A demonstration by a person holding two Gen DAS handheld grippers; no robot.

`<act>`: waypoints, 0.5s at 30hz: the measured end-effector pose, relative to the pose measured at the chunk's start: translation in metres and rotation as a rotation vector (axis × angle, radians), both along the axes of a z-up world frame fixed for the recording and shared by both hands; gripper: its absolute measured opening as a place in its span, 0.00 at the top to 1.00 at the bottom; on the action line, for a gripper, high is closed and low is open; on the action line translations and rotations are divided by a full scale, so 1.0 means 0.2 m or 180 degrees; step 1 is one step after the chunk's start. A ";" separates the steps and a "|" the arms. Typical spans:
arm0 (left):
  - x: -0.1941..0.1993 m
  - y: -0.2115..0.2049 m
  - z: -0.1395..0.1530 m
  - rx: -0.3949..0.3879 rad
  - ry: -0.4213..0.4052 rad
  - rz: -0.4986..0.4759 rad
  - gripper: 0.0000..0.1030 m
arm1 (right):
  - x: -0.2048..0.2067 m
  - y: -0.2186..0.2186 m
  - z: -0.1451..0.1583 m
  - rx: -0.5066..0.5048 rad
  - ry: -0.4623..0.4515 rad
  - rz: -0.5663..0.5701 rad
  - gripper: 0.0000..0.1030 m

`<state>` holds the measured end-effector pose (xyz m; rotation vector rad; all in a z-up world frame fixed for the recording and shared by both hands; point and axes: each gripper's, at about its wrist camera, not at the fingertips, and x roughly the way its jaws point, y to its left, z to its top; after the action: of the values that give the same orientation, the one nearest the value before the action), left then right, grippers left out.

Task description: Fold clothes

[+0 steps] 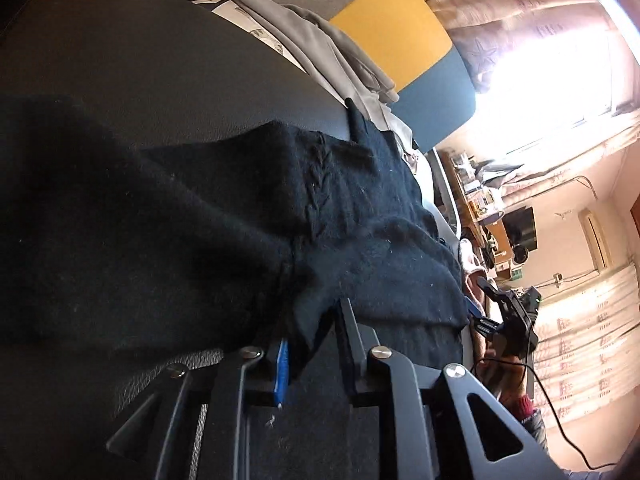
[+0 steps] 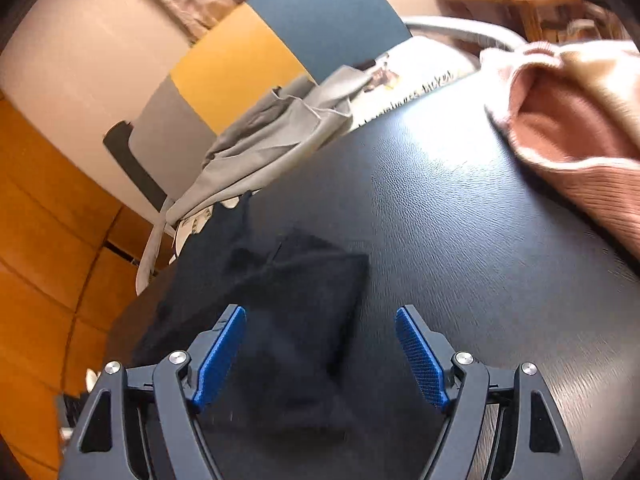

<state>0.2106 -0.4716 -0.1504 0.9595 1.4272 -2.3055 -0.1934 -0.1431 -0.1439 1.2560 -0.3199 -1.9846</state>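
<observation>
Two grippers are working over one black knitted garment [image 1: 248, 216] that is lying on a dark, leather-grained table top [image 2: 460, 208]. The left gripper [image 1: 312, 332] is sitting low at the garment's near edge, its jaws only a little apart, with a flap of the black knit hanging down into the narrow gap between them beside one blue pad; whether the pads are pressing on the cloth I cannot tell. The right gripper [image 2: 320, 352] is hovering with its jaws spread wide, blue-padded fingers [image 2: 222, 356] standing on either side of a folded corner of the black garment, which is lying flat below and between them, untouched by either pad. From the left wrist view, the right gripper is showing at the garment's far right edge. A pale grey crumpled garment [image 2: 276, 136] is draping off the table's far edge, against a chair back with grey, yellow and teal panels [image 2: 240, 60]. A pink ribbed knit garment [image 2: 576, 128] is resting on the table's far right, well apart from the black one.
</observation>
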 end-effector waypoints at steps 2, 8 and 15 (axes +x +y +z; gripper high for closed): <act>-0.03 0.00 0.00 -0.0040 -0.0072 -0.0010 0.78 | -0.07 -0.02 -0.04 -0.0043 -0.0166 -0.0024 0.29; -0.14 0.01 0.06 -0.0521 -0.0385 -0.0206 0.85 | -0.13 -0.13 -0.11 0.0077 -0.0281 0.0167 0.72; -0.12 -0.06 0.22 -0.0785 -0.0128 0.0055 0.96 | -0.03 -0.28 0.12 0.0381 0.0598 0.0468 0.89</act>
<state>0.1874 -0.4828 -0.1072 0.9097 1.0981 -2.3654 -0.2003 -0.1987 -0.1197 1.1209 -0.0164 -1.9994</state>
